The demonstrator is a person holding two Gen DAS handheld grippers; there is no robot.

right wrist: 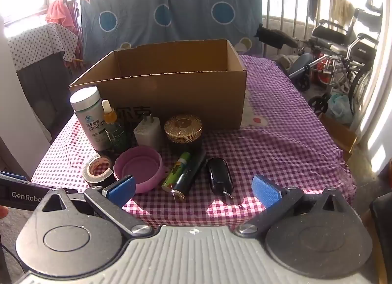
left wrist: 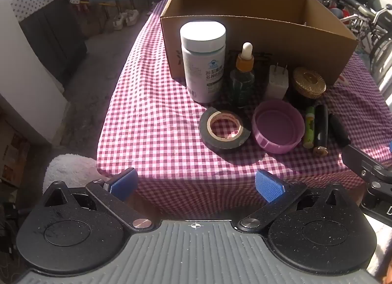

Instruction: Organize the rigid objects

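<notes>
An open cardboard box (left wrist: 257, 46) (right wrist: 171, 95) stands at the back of the checked table (left wrist: 152, 112) (right wrist: 281, 151). In front of it stand a white bottle (left wrist: 203, 63) (right wrist: 88, 117), a dropper bottle (left wrist: 242, 76) (right wrist: 114, 127), a white plug (left wrist: 276, 80) (right wrist: 147, 132) and a gold-lidded jar (left wrist: 310, 83) (right wrist: 183, 128). Nearer lie a tape roll (left wrist: 224, 128) (right wrist: 98, 169), a pink lid (left wrist: 278, 126) (right wrist: 138, 169), a green tube (left wrist: 309, 127) (right wrist: 175, 172), a dark tube (left wrist: 321, 129) (right wrist: 189, 176) and a black key fob (left wrist: 339, 129) (right wrist: 219, 176). My left gripper (left wrist: 196, 183) and right gripper (right wrist: 193, 188) are open and empty at the table's near edge.
A wheelchair (right wrist: 343, 58) and clutter stand right of the table. A blue patterned cloth (right wrist: 171, 14) hangs behind the box. A dark cabinet (left wrist: 54, 36) stands left. A white fluffy item (left wrist: 68, 169) lies below the table's near left corner.
</notes>
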